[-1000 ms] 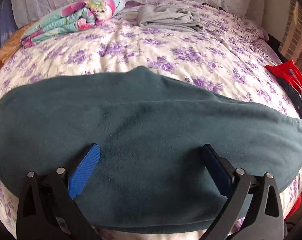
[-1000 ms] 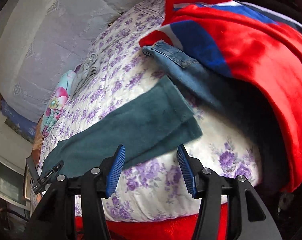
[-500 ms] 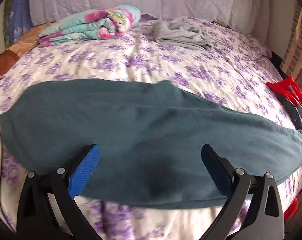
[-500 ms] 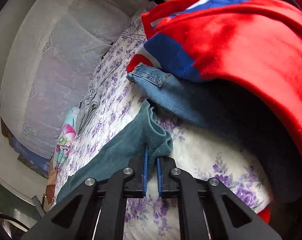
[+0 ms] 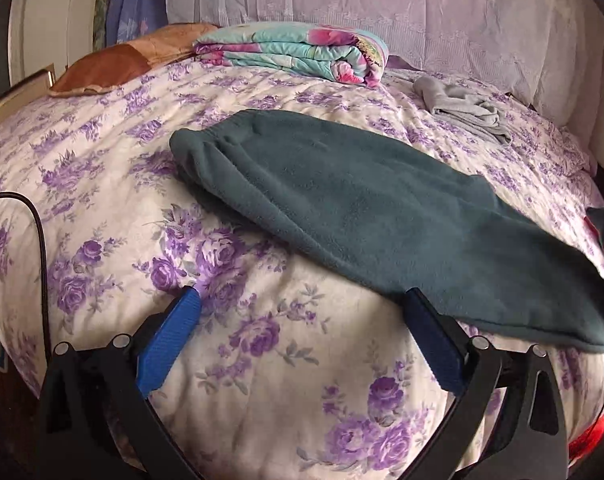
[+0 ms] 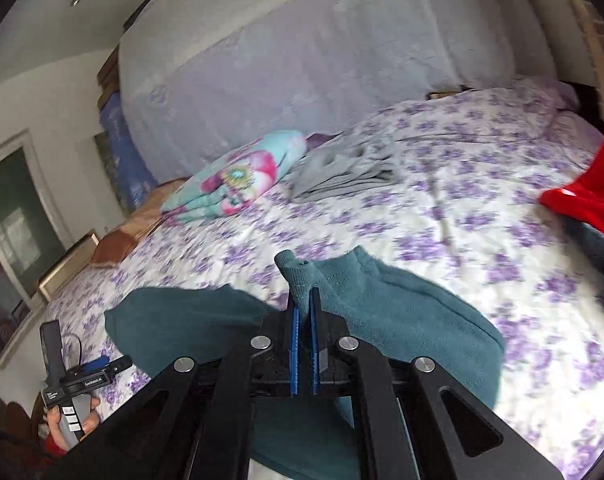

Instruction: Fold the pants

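The teal fleece pants (image 5: 366, 216) lie across the bed (image 5: 102, 184), on its purple-flowered cover, with the gathered waistband toward the folded floral blanket (image 5: 298, 54) and the leg end running off to the right. The right gripper (image 6: 304, 304) has its blue fingers (image 6: 294, 340) pinched almost together on a bunched bit of the hem, which sticks up just above the tips; that leg end is lifted off the cover and doubled back over the rest of the cloth. The left gripper (image 5: 302, 308) hovers over bare bed cover with its fingers (image 5: 170, 344) spread wide and nothing between them; its right finger sits at the near edge of the pants. A crumpled grey garment (image 5: 466, 110) lies beside the blanket, well apart from the pants. In the right wrist view a red blanket (image 6: 582, 196) shows at the far right edge, and a person's hand (image 6: 72, 420) holds the left gripper's handle at lower left.
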The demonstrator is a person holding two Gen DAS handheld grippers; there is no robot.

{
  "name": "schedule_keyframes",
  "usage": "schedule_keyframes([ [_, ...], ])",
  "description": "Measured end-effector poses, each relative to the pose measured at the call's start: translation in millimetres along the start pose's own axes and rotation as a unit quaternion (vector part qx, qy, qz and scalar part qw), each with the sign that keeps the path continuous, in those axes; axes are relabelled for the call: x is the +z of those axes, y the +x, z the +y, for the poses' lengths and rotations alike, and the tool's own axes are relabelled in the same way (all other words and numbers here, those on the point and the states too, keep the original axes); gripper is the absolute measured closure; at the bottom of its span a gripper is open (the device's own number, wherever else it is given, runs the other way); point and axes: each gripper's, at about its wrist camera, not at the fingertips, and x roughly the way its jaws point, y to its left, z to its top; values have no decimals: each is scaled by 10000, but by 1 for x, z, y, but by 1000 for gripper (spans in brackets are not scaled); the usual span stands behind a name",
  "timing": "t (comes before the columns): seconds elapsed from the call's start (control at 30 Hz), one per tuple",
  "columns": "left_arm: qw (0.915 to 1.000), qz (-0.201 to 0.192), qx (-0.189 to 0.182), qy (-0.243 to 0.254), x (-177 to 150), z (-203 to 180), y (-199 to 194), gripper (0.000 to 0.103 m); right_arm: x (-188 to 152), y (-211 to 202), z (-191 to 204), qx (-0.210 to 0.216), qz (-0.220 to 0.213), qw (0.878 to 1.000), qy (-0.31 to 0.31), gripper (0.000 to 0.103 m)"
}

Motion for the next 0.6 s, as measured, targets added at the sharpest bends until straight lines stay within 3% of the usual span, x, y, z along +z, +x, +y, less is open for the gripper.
schedule_keyframes([
  [0.1, 9996, -108, 202, 172, -4, -6, 1, 4, -15, 40, 47, 159, 518, 9969, -571, 98],
  [0.27, 9997, -151, 36, 186, -4, -2, 0, 4, -53, 86, 76, 146, 1623, 9792, -1213, 94],
  [0.37, 9995, -210, 42, 229, -6, -2, 0, 4, -58, 74, 85, 323, 1589, 9764, -1424, 89],
  [0.5, 9995, -224, 18, 222, -6, -3, 0, 4, -46, 50, 74, 606, 1471, 9814, -1077, 88],
  [0.6, 9995, -219, 20, 223, -6, -3, 0, 4, -39, 45, 74, 279, 1306, 9829, -1270, 58],
])
